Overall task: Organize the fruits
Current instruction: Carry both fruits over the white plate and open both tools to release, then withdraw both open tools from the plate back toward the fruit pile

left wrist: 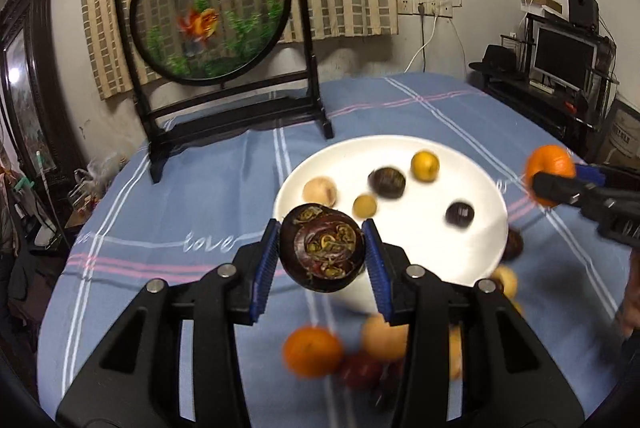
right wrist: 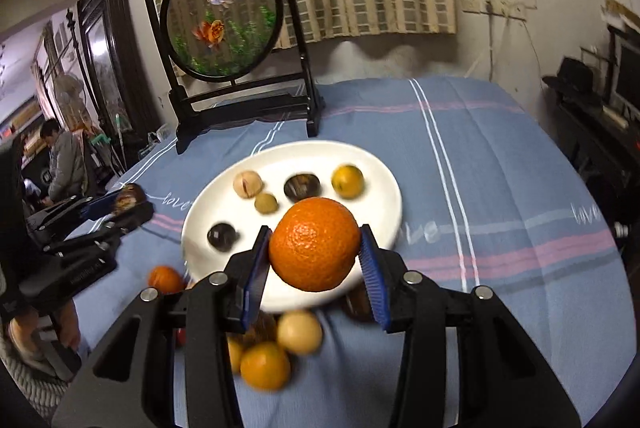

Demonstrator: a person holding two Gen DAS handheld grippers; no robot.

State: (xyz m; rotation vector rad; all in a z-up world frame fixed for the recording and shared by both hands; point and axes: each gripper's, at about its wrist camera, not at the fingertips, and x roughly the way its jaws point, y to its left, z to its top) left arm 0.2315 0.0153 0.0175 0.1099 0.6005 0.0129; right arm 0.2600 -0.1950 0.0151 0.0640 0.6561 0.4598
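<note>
My left gripper [left wrist: 322, 248] is shut on a dark purple mangosteen [left wrist: 322, 246] and holds it above the near left rim of a white plate [left wrist: 432, 244]. My right gripper [right wrist: 316, 248] is shut on an orange [right wrist: 315, 243] above the plate's near rim [right wrist: 384, 171]. The plate holds several small fruits, among them a yellow one [left wrist: 425, 166], a dark one [left wrist: 459, 214] and a pale one [left wrist: 319, 191]. Loose fruits lie on the cloth in front of the plate, including an orange [left wrist: 313, 350] and a pale round one [right wrist: 299, 331].
A round table under a blue striped cloth [left wrist: 460, 115] carries a black-framed goldfish screen [left wrist: 212, 7] at the back. A curtain hangs behind it. A desk with a monitor [left wrist: 564, 55] stands to the right. A person [right wrist: 64, 155] sits at far left.
</note>
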